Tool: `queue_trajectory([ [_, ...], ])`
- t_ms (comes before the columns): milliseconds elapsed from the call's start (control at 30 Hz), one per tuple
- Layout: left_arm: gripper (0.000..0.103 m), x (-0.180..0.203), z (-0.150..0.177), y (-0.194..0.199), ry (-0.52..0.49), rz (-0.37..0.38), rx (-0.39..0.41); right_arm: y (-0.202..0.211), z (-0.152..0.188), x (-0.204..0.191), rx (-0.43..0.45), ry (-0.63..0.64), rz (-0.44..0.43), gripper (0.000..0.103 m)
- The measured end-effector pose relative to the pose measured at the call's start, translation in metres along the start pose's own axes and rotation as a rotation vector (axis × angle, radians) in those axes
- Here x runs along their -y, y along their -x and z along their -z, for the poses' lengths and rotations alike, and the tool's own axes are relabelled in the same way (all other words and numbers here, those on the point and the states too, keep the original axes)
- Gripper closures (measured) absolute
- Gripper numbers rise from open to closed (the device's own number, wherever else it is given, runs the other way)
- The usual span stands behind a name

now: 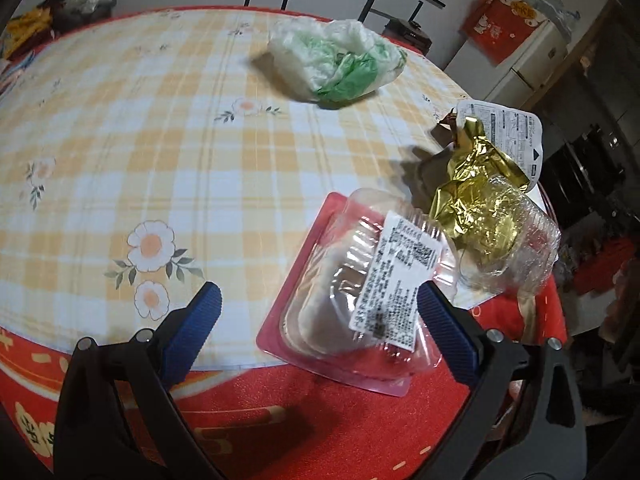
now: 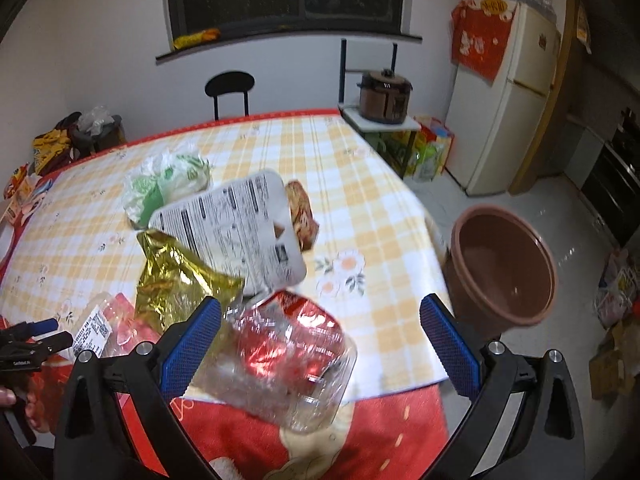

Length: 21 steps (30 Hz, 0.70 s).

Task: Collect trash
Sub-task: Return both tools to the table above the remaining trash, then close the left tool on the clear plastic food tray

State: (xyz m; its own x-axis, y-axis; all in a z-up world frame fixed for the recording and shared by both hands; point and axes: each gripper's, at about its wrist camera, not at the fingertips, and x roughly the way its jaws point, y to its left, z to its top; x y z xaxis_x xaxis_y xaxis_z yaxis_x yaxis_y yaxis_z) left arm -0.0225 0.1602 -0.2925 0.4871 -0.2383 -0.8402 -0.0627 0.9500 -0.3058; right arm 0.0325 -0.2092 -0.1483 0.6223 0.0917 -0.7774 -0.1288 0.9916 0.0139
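Note:
My left gripper (image 1: 318, 300) is open, with a clear plastic clamshell on a pink tray (image 1: 352, 292) lying between and just ahead of its blue fingers. Beyond it lie a crumpled clear container with gold foil (image 1: 492, 220), a white printed package (image 1: 516, 128) and a green-and-white plastic bag (image 1: 340, 60). My right gripper (image 2: 320, 312) is open above a crumpled clear container with red foil (image 2: 288, 364). The gold foil (image 2: 180, 280), white package (image 2: 240, 232), a brown snack wrapper (image 2: 304, 216) and the bag (image 2: 168, 188) lie ahead. The left gripper (image 2: 36, 332) shows at the left edge.
A brown plastic bin (image 2: 504, 268) stands on the floor beside the table's right edge (image 2: 436, 280). A fridge (image 2: 504, 100), a rice cooker on a small stand (image 2: 384, 92) and a black chair (image 2: 230, 88) stand beyond the table. The checked tablecloth (image 1: 120, 140) covers the table.

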Motion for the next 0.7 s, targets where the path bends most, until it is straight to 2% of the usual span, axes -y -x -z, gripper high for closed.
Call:
queue_trajectory([
  [167,0.01,-0.007,0.004,-0.011,0.009,0.051,-0.03,-0.008,0.0,-0.012,-0.016,0.016,-0.009,0.005],
  [200,0.013,-0.005,0.005,-0.013,-0.004,0.059,-0.036,-0.008,0.0,-0.015,-0.018,0.021,-0.011,0.005],
  [233,0.025,-0.002,0.007,-0.014,-0.018,0.059,-0.039,-0.009,0.0,-0.018,-0.021,0.024,-0.015,0.005],
  [267,0.031,0.001,0.008,-0.015,-0.038,0.066,-0.043,-0.01,0.0,-0.019,-0.022,0.025,-0.018,0.005],
  [333,0.035,0.003,0.008,-0.016,-0.041,0.094,-0.037,-0.01,0.0,-0.021,-0.025,0.029,-0.022,0.005],
  [500,0.033,-0.004,0.009,-0.029,0.024,0.174,-0.061,-0.009,-0.003,-0.023,-0.019,0.035,-0.022,0.005],
  [600,0.034,-0.003,0.009,-0.03,0.016,0.181,-0.053,-0.009,-0.003,-0.021,-0.018,0.035,-0.017,0.005],
  [700,0.051,-0.003,0.006,-0.027,0.02,0.211,-0.044,-0.009,-0.002,-0.018,-0.022,0.023,-0.014,0.005],
])
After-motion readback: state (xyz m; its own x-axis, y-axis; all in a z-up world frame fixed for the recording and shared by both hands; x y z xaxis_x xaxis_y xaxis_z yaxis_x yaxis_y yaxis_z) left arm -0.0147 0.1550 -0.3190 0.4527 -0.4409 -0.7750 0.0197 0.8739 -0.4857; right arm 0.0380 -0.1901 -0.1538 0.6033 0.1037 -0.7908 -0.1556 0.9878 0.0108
